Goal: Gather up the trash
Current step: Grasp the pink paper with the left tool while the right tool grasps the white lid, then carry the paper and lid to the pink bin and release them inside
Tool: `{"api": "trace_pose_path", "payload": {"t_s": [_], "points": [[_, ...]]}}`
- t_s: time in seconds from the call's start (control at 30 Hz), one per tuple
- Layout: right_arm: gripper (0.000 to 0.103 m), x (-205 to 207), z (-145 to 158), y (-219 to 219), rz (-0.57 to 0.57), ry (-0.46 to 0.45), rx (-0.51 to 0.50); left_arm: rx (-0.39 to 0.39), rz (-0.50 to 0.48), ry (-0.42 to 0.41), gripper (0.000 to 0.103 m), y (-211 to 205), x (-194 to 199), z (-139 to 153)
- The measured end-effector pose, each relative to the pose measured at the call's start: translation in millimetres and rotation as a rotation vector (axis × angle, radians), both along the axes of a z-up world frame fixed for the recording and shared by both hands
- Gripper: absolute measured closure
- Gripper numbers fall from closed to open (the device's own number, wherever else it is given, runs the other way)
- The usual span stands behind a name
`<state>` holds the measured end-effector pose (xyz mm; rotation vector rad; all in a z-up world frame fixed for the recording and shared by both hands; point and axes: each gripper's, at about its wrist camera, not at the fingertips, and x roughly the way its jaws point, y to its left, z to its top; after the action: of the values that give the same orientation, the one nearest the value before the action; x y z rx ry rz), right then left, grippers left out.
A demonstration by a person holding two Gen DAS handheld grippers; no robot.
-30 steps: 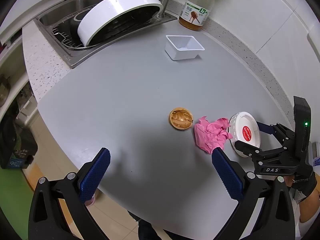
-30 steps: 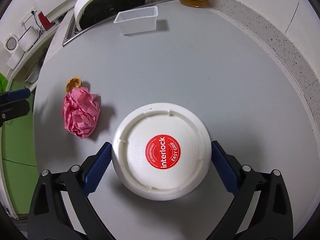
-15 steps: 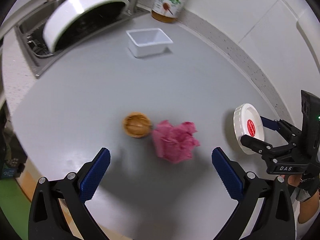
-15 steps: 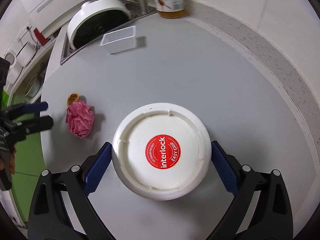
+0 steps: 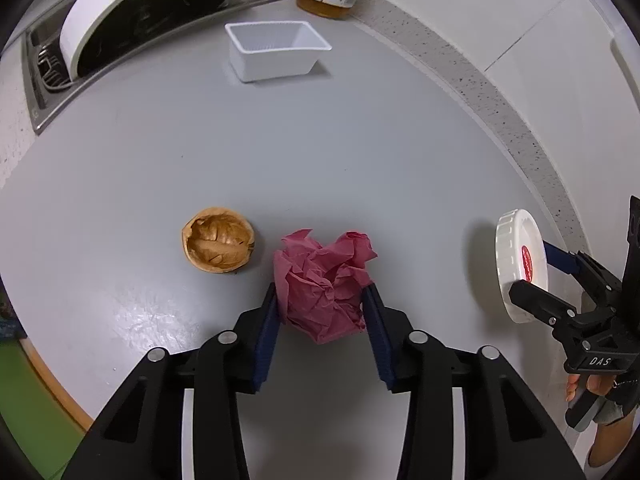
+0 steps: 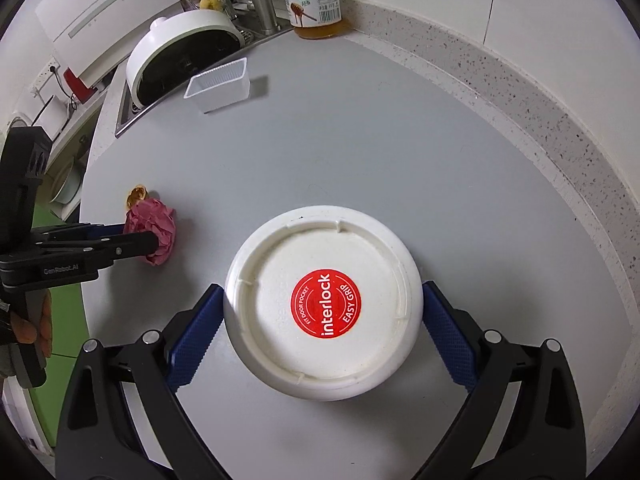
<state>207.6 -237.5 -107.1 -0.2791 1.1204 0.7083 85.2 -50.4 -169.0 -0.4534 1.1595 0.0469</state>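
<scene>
Grab step for the trash, I'd say. Going left to right on the counter (image 5: 360,140): shell (image 5: 219,239) sits loose at about 10 o'clock from the left claw (image 5: 322,312), which is pinched on the paper (image 5: 325,280), pads touching both sides, wad resting on the surface. Far right, the right claw (image 6: 322,322) is clamped around the white lid (image 6: 323,314). Next move probably calls for lifting the paper and carrying it to the tub (image 5: 276,53) at 12 o'clock
</scene>
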Motion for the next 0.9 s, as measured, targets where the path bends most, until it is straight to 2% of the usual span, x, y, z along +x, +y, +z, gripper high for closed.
{"api": "trace_pose_path", "payload": {"t_s": [0.23, 0.5, 0.7, 0.9], "points": [[0.008, -8, 23, 4, 0.041, -0.036, 0.025, 0.026, -0.014, -0.050, 0.064, -12, -12, 26], [0.008, -34, 66, 30, 0.154, -0.099, 0.083, 0.091, 0.062, -0.130, 0.064, 0, -71, 84], [0.008, -86, 89, 88, 0.326, -0.117, 0.137, 0.162, 0.212, -0.160, 0.064, 35, -150, 117], [0.008, -170, 100, 166, 0.549, -0.107, 0.191, 0.202, 0.433, -0.154, 0.064, 79, -265, 131]]}}
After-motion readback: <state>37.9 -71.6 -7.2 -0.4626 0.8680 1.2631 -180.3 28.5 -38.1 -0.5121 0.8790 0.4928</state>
